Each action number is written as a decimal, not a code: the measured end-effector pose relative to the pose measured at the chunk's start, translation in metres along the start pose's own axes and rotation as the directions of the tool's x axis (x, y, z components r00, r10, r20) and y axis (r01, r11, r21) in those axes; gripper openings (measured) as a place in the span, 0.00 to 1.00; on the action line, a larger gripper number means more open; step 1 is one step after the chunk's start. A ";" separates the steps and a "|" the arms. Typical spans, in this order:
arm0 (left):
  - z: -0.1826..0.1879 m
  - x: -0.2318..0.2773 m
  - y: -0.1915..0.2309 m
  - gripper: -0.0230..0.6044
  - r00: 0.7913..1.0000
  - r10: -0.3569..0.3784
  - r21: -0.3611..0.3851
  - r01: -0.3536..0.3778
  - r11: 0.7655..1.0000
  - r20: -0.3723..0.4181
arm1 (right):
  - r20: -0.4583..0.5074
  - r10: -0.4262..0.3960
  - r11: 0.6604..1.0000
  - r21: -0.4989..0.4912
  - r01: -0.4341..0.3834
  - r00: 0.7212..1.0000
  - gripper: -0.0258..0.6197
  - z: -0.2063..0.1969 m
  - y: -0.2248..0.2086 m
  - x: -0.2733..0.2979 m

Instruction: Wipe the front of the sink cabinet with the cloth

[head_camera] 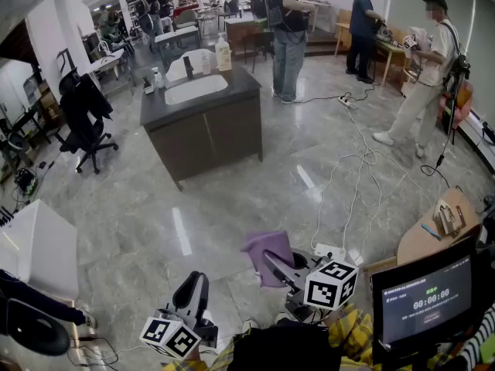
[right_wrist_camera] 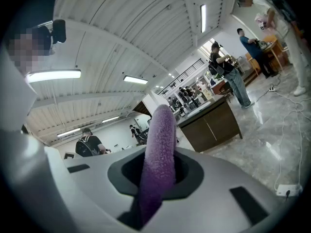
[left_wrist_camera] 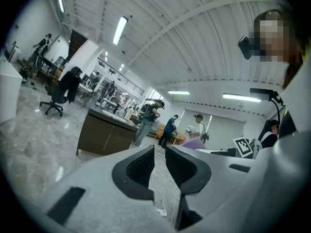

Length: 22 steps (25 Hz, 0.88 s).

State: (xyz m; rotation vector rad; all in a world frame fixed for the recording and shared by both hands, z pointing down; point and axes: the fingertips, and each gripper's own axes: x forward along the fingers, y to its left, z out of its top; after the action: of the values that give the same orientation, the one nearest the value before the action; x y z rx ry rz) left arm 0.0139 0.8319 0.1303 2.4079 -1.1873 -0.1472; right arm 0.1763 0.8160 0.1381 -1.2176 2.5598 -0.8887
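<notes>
- Pale grey polished stone floor (head_camera: 232, 199) fills the room, with white cables (head_camera: 362, 168) trailing over it
- Dark brown sink cabinet (head_camera: 207, 134) with a dark top and an inset white basin (head_camera: 196, 89) stands out on the floor, well apart from both grippers; its two front doors face the camera
- Black wheeled office chair (head_camera: 83, 118) stands to the left of the cabinet
- Right gripper (head_camera: 277, 266) is held low near the person, its jaws clamped on the cloth
- Left gripper (head_camera: 192, 294) is beside it, its ribbed black pads (left_wrist_camera: 143, 165) drawn close with a narrow gap, nothing between them
- Purple fuzzy cloth (right_wrist_camera: 159, 144) stands up from between the right jaws, not touching the cabinet
- A pale bottle (head_camera: 223, 54), perhaps soap, stands on the cabinet top by the basin
</notes>
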 end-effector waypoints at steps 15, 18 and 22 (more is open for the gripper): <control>-0.007 0.008 -0.001 0.14 1.000 0.005 0.003 -0.005 1.000 -0.023 | 0.041 0.022 0.997 0.078 -0.025 0.999 0.11 0.005 -0.010 -0.002; -0.007 0.013 -0.003 0.14 1.000 0.007 0.005 -0.007 1.000 -0.017 | 0.060 0.046 0.992 0.112 -0.053 0.997 0.11 0.008 -0.013 -0.001; -0.008 0.020 -0.001 0.14 0.999 0.024 0.005 -0.024 1.000 -0.026 | 0.064 0.051 0.988 0.145 -0.060 0.997 0.10 0.010 -0.022 0.000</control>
State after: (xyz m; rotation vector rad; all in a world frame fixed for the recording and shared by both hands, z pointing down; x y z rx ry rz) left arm 0.0294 0.8193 0.1390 2.3909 -1.2057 -0.1055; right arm 0.1949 0.8011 0.1434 -1.1090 2.4203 -0.9933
